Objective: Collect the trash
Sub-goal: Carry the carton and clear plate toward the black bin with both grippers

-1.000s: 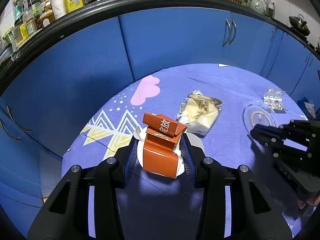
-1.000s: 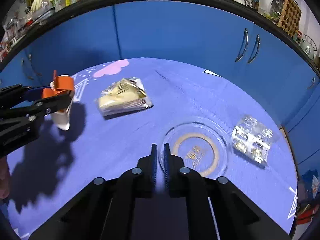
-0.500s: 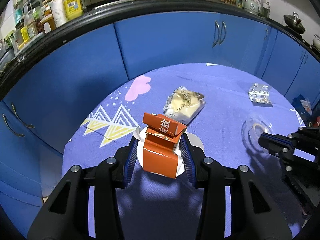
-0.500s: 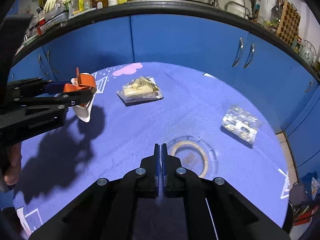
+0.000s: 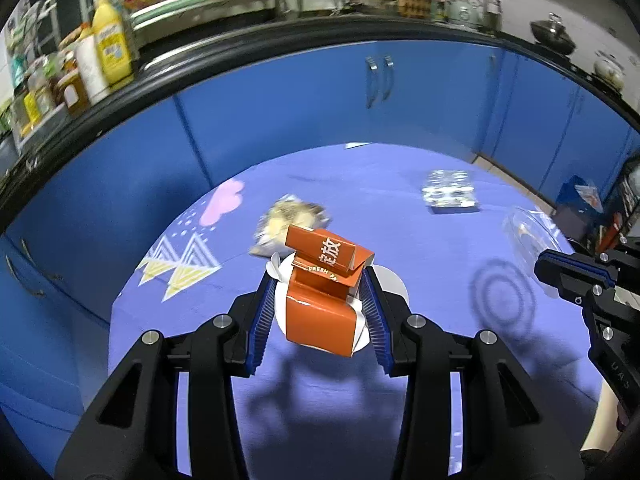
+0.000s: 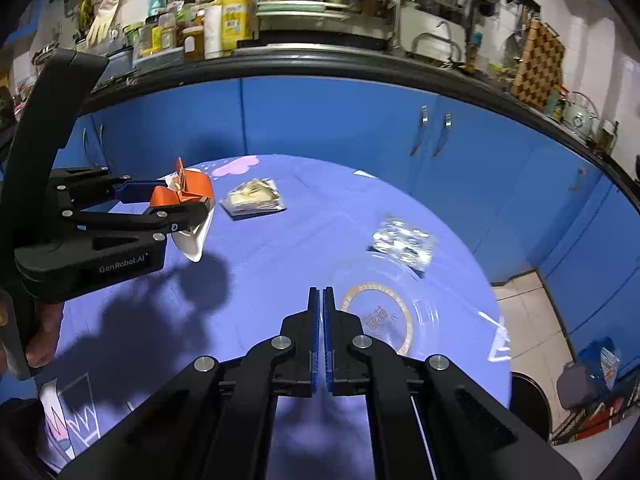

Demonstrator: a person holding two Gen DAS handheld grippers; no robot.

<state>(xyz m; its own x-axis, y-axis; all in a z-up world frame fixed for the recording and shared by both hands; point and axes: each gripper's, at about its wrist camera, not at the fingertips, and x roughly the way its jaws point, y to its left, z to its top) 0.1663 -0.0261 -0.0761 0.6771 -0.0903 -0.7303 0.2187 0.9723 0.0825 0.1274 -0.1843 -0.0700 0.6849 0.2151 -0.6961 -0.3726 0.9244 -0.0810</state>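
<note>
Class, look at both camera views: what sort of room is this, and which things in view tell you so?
Most likely a home kitchen. A black countertop runs over blue cabinets, crowded with condiment bottles; a sink tap and a kettle sit further along.

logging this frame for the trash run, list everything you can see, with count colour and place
carton: 1, orange and white, crushed, held above the table
clear plastic lid: 1, transparent with gold ring, held at its edge, over the table
snack wrapper: 1, yellowish, on the table, far side
blister pack: 1, silvery, on the table, right part
table: 1, purple patterned cloth
cabinets: blue, behind the table
bottles: several, on the counter
left gripper: black, shut on carton
right gripper: black, shut on lid's edge
</note>
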